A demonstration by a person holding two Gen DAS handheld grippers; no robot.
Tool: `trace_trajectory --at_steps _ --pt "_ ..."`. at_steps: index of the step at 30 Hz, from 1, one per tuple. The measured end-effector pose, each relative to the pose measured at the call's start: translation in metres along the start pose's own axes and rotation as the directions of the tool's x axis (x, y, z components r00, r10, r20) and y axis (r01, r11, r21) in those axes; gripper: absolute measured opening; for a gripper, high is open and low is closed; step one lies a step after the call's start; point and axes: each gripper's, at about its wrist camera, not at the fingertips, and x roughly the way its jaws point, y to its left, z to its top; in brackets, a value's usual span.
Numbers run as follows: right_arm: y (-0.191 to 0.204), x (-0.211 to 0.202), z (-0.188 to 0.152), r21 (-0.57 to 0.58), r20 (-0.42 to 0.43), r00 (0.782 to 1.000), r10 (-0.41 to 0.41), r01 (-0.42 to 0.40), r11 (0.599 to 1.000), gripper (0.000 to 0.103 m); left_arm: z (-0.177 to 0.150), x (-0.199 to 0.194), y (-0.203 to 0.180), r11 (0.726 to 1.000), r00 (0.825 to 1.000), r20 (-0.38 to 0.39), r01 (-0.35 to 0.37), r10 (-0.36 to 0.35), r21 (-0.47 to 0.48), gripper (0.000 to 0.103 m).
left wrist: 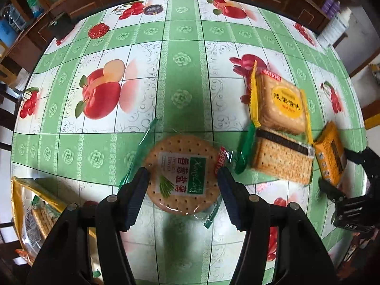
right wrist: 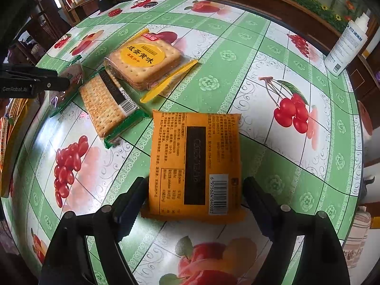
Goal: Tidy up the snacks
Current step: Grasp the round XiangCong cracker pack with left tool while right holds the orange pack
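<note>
Your left gripper (left wrist: 181,190) straddles the round cracker pack (left wrist: 181,174) lying on the tablecloth (left wrist: 182,83), jaws apart and not pressing. Your right gripper (right wrist: 193,197) likewise brackets the orange pack (right wrist: 194,161), unclamped. Lift both clear straight up so neither pack drags toward the square cracker packs (right wrist: 128,76) nearby.

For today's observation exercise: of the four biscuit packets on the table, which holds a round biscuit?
The clear packet with green ends, lying between the left gripper's open fingers. The other three packets are square or rectangular.
</note>
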Motion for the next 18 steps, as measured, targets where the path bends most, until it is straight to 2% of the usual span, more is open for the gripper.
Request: trace_trajectory --at_steps 4,7,9,10,13,16,17,18 --pt "0.002 0.001 0.003 0.006 -0.003 1.0 -0.011 0.011 1.0 0.082 -0.001 0.0 0.004 1.0 1.0 -0.002 0.015 -0.015 -0.009 0.063" --pt "0.004 -0.001 0.004 0.001 0.0 1.0 -0.01 0.01 1.0 0.071 -0.001 0.0 0.004 1.0 1.0 0.01 0.018 -0.018 -0.022 0.054" --pt "0.006 -0.002 0.003 0.006 -0.003 1.0 -0.013 0.013 1.0 0.071 -0.003 -0.004 0.003 0.999 0.999 0.016 0.037 -0.037 -0.017 0.025" --pt "0.007 -0.002 0.003 0.012 -0.005 1.0 -0.014 0.014 1.0 0.071 -0.002 -0.005 0.003 0.999 0.999 0.01 0.033 -0.033 -0.015 0.019" --pt "0.006 -0.002 0.002 0.028 -0.01 1.0 -0.018 0.019 0.999 0.071 -0.002 -0.007 0.003 0.999 0.999 0.007 0.053 -0.053 -0.003 0.018" --pt "0.007 -0.002 0.002 0.033 -0.017 1.0 -0.021 0.021 0.999 0.071 -0.002 -0.013 -0.001 0.993 0.993 0.005 0.118 -0.118 0.028 0.018" --pt "0.007 -0.002 0.002 0.037 -0.018 1.0 -0.02 0.021 0.999 0.071 -0.001 -0.017 -0.005 0.992 0.993 0.016 0.113 -0.114 0.049 0.02" --pt "0.006 -0.002 0.002 0.04 -0.019 1.0 -0.019 0.02 0.999 0.071 -0.001 -0.019 -0.008 0.992 0.994 0.023 0.105 -0.107 0.075 0.028"
